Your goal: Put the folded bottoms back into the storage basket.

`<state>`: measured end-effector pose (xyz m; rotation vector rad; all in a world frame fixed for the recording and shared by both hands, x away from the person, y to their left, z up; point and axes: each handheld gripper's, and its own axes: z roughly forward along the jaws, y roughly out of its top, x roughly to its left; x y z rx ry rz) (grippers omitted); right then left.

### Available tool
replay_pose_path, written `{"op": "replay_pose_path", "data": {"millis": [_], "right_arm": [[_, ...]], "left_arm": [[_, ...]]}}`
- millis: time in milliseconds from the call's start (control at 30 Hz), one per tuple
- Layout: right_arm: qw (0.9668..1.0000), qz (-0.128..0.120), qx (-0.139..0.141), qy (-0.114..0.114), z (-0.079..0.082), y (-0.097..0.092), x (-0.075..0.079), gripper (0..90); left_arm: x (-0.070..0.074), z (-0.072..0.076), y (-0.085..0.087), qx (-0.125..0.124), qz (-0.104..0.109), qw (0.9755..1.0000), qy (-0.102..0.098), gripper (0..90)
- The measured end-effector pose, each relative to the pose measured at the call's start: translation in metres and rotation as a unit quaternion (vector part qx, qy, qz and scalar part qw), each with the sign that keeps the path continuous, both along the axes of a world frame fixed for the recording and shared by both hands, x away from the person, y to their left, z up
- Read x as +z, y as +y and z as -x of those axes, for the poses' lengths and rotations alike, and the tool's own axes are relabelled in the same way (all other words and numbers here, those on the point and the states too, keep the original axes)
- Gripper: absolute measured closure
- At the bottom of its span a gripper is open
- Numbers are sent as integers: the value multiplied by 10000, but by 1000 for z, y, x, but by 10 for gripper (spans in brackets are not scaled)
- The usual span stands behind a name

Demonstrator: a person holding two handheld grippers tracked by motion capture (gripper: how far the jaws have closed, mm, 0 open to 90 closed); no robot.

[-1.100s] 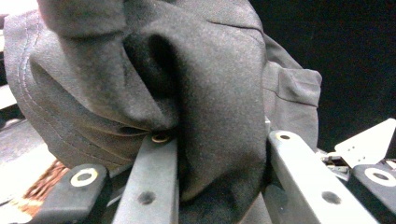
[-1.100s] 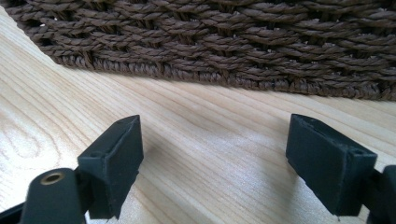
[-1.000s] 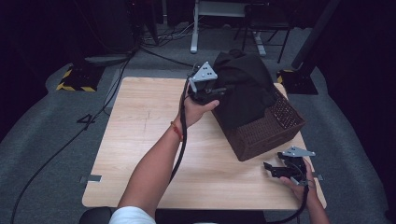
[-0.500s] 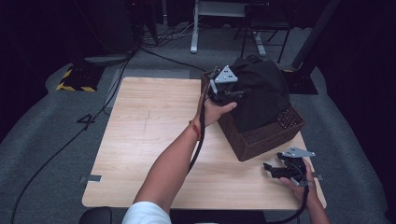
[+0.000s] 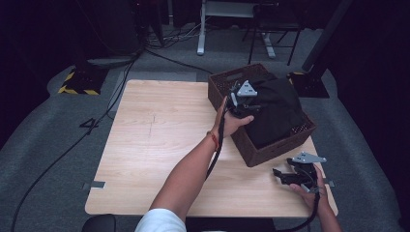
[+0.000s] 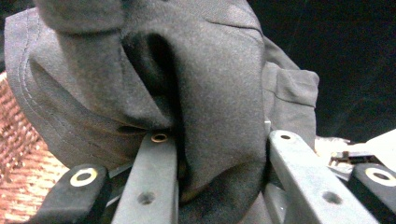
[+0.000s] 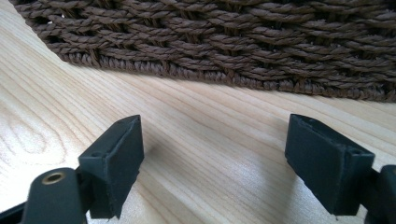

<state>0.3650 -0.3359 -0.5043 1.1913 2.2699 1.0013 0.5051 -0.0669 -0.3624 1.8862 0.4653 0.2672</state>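
A brown woven basket (image 5: 251, 151) stands on the right side of the wooden table (image 5: 159, 130). A black cloth (image 5: 283, 108) lies in it and fills most of it. My left gripper (image 5: 244, 102) hovers over the basket's left part, shut on a bunched fold of that cloth (image 6: 210, 84). The cloth hides its fingertips, and the grey link bars (image 6: 149, 186) show on either side of the fold. My right gripper (image 5: 285, 175) rests near the table's front right corner, open, with bare wood between its fingers (image 7: 114, 158). The basket wall (image 7: 233, 42) is just ahead of it.
Cables, a yellow-black striped block (image 5: 77, 84) and desk legs (image 5: 200, 29) lie on the grey floor beyond the table. A cable (image 5: 215, 154) trails along the left forearm. The table's left half is bare wood.
My left gripper has carried the black cloth rightward and down, so it now lies lower inside the basket and the basket's back left corner shows. The right gripper has stayed put.
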Motion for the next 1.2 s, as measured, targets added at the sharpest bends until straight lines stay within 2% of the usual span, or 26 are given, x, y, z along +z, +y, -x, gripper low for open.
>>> {"op": "replay_pose_path", "data": {"millis": [267, 467, 633, 700, 767, 833, 867, 933, 1067, 1200], "right_arm": [[10000, 0, 27, -1, 0, 0, 0, 199], [10000, -1, 20, -1, 0, 0, 0, 200], [10000, -3, 32, 0, 0, 0, 0, 199], [10000, -3, 34, 0, 0, 0, 0, 200], [10000, -4, 36, 0, 0, 0, 0, 199], [10000, -4, 35, 0, 0, 0, 0, 199], [10000, -4, 37, -2, 0, 0, 0, 199], [10000, -4, 33, 1, 0, 0, 0, 199], [10000, -3, 34, 0, 0, 0, 0, 199], [10000, -2, 34, -1, 0, 0, 0, 199]], "left_arm": [[-19, -2, -7, 35, -323, 9994, 87, 731], [-32, -6, -11, 63, -399, 9990, 213, 726], [-36, -10, -9, 226, -356, 9986, 321, 693], [-38, -11, -8, 254, -416, 9980, 391, 682], [-40, -12, -7, 401, -518, 9971, 377, 645], [-39, -14, -2, 497, -380, 9972, 411, 601], [-37, -15, 1, 521, -230, 9974, 449, 583], [-35, -15, 2, 522, -193, 9973, 486, 519], [-30, -14, 3, 532, -383, 9970, 404, 479], [-30, -14, 2, 626, -467, 9960, 439, 407]]}}
